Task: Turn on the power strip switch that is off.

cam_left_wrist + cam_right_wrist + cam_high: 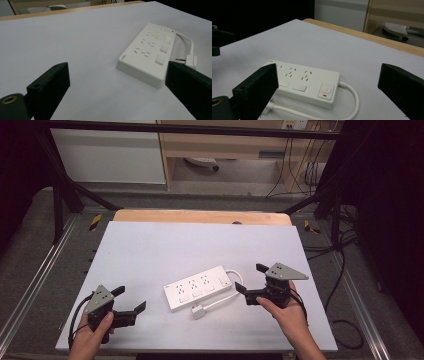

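**Power strip between two open hand-held grippers**

Pale grey sheeting covers the desk (150, 250), with a strip of bare wood showing along its far edge and dark metal framing standing around it. Beyond the desk, a light cabinet and a tangle of cables sit on the floor.

A white power strip (198, 287) lies flat near the middle of the desk, set at a slant – three rows of sockets on top, each with a rocker switch beside it, and a separate power button at the end nearest the right hand. Its white cord (235, 277) leaves that end, loops round and runs back along the near side to the plug (198, 311), which rests on the desk just beside the strip.

The left hand-held gripper (131, 301) is held low at the near left of the desk, jaws wide apart and holding nothing; it points toward the strip but stays well apart from it. The right hand-held gripper (251, 278) sits near the strip's button end – jaws likewise spread, with nothing between them, close to the cord loop without touching it. In the right gripper view the strip lies just ahead between the two black jaws.
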